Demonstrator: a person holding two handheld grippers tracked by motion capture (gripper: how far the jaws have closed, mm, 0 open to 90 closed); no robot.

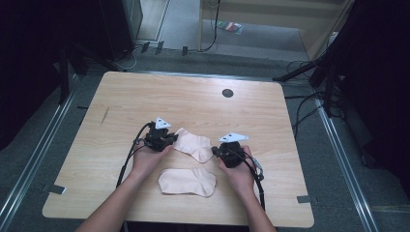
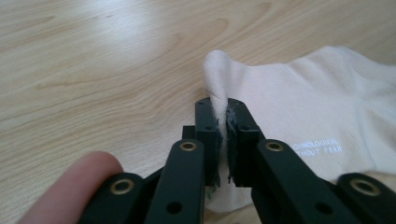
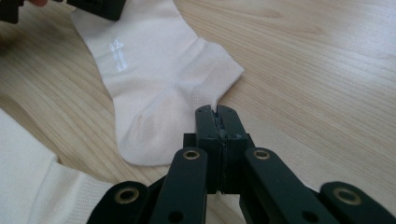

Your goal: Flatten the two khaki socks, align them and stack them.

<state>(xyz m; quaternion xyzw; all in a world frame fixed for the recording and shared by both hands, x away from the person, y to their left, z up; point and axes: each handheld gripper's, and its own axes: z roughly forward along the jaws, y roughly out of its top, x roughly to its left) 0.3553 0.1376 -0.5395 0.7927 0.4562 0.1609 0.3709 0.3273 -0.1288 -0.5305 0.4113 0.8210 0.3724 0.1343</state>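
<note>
Sock (image 1: 193, 145) lies stretched sideways between both hands on the table (image 1: 251, 111); left gripper (image 2: 222, 116) pinches its toe end; right gripper (image 3: 216, 114) clamps the cuff edge; second sock (image 1: 187, 181) sits nearer the person.

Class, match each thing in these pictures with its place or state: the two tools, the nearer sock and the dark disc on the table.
Things:
1. left tool
2. right tool
3. nearer sock
4. dark disc

Places or states:
A. lies flat, closest to the person
B. pinches a raised fold of the farther sock
C. jaws together at the farther sock's opposite edge
D. sits on the far part of the table

Pairs: 1-B, 2-C, 3-A, 4-D
</note>
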